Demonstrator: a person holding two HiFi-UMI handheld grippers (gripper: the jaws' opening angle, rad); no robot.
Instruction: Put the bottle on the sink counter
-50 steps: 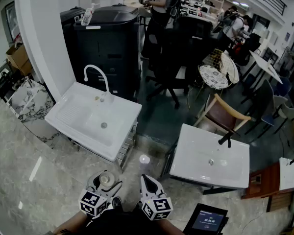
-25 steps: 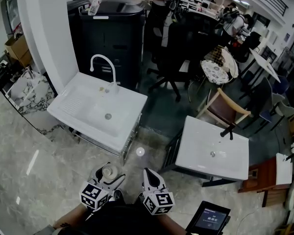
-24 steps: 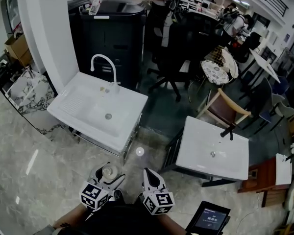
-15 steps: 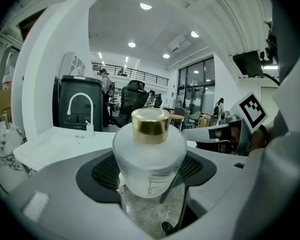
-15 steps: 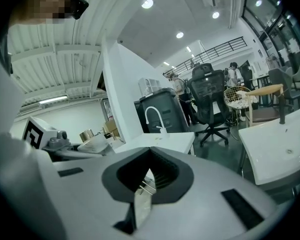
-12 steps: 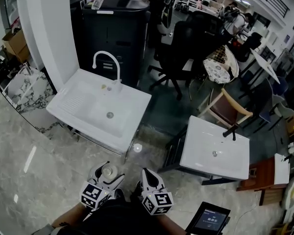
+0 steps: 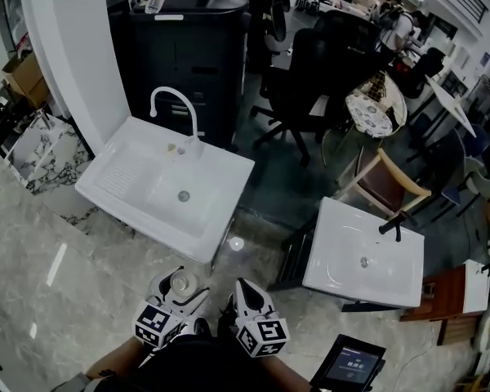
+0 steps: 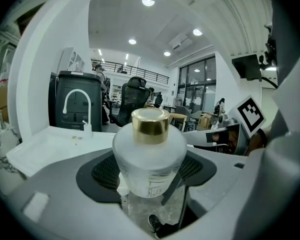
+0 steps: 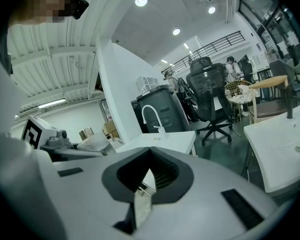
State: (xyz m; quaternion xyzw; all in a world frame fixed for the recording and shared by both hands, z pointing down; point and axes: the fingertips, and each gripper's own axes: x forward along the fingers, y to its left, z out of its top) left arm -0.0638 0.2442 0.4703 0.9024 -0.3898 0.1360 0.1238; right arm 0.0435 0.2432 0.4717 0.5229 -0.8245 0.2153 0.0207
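1. The floor point(image 7: 33, 251) of pale marbled tile fills the head view from 6 to 9 o'clock; further off, toward 1 o'clock, it is dark.
2. A white pillar point(image 7: 73, 47) rises at 11 o'clock, with a black cabinet point(image 7: 196, 55) just beside it at 12 o'clock.
3. The sink point(image 7: 114, 182) stands in front of both, at 10 o'clock of the view. It is white, with a ribbed worktop on its 9 o'clock side, a basin in the middle and a curved white faucet point(image 7: 173, 103) at its far edge.
4. A second sink point(image 7: 343, 251) stands well apart at 4 o'clock, with a black tap point(image 7: 394, 229) at its far edge.
5. A black office chair point(image 7: 310, 80) stands at 1 o'clock and a wooden chair point(image 7: 392, 188) at 3 o'clock, just beyond the second sink.
6. The left hand-held gripper point(image 7: 180, 288) is at 6 o'clock, near the person's body and over the floor. Its jaws are closed on the bottle.
7. The right hand-held gripper point(image 7: 249, 294) is just beside it on the 3 o'clock side. Its jaws are together, with nothing between them.
8. A dark tablet point(image 7: 349, 366) with a lit screen lies at 5 o'clock.
9. The bottle point(image 8: 149, 154) is frosted glass with a gold cap point(image 8: 150, 125). It stands upright between the left jaws, at 6 o'clock of the sink and apart from it, not on the worktop.
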